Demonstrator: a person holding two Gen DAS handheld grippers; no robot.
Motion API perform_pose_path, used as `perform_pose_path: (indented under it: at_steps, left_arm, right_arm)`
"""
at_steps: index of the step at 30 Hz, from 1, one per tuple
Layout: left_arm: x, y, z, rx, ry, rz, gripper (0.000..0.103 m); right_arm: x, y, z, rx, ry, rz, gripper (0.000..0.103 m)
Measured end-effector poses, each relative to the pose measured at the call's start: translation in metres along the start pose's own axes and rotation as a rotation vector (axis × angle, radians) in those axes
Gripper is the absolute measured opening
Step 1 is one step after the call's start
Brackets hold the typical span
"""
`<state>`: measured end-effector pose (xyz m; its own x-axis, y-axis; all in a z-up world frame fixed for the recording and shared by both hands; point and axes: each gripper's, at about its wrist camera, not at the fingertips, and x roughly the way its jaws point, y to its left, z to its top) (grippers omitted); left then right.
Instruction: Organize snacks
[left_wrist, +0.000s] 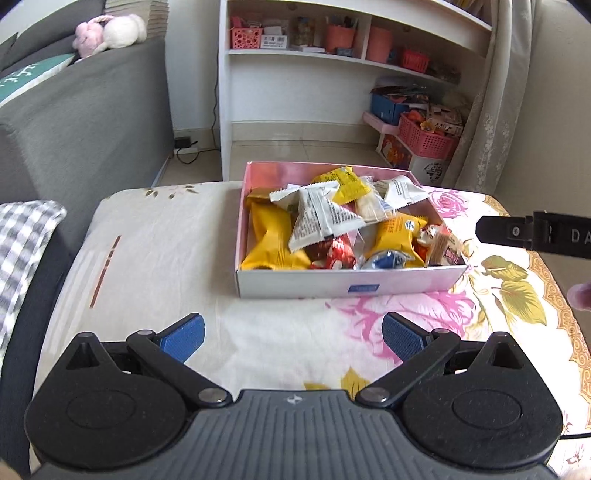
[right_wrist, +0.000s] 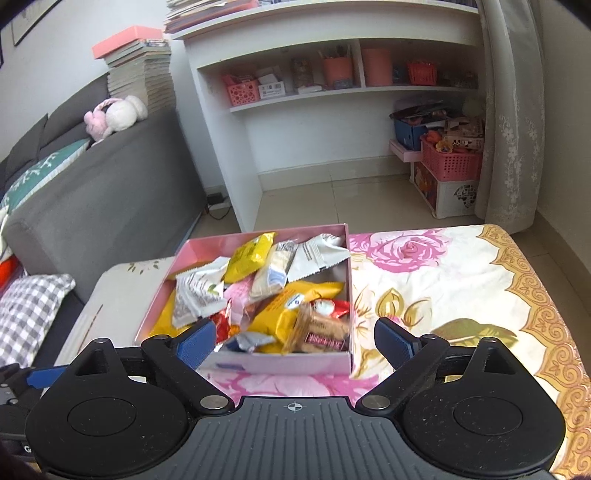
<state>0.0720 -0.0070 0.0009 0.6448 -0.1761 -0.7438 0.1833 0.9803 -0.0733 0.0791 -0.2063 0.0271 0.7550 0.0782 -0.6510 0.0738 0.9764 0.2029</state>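
Observation:
A pink open box sits on the floral cloth and is full of snack packets: yellow bags, white packets, red wrappers and a biscuit pack. My left gripper is open and empty, held above the cloth in front of the box. The box also shows in the right wrist view, with the biscuit pack at its near right corner. My right gripper is open and empty, just above the box's near edge. Its black body shows at the right of the left wrist view.
The table is covered by a rose-patterned cloth. A grey sofa with a plush toy stands to the left. A white shelf unit and pink baskets stand behind. A curtain hangs at right.

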Motion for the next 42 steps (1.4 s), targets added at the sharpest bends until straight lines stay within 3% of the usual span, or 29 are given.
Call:
perform_pose_path:
  at_steps: [9, 19, 28, 42]
  left_arm:
    - [-0.011, -0.007, -0.017, 0.020, -0.003, 0.063, 0.103]
    - [-0.020, -0.006, -0.025, -0.029, 0.019, 0.097, 0.103]
    - [-0.017, -0.003, -0.028, -0.042, 0.042, 0.144, 0.103]
    - [-0.013, 0.000, -0.025, -0.067, 0.045, 0.152, 0.103]
  right_arm:
    - [-0.019, 0.008, -0.025, -0.011, 0.002, -0.034, 0.097]
    - [-0.027, 0.016, -0.050, -0.076, 0.011, -0.111, 0.097]
    - [-0.024, 0.032, -0.052, -0.098, 0.015, -0.119, 0.098]
    - [-0.017, 0.031, -0.050, -0.088, 0.043, -0.103, 0.098]
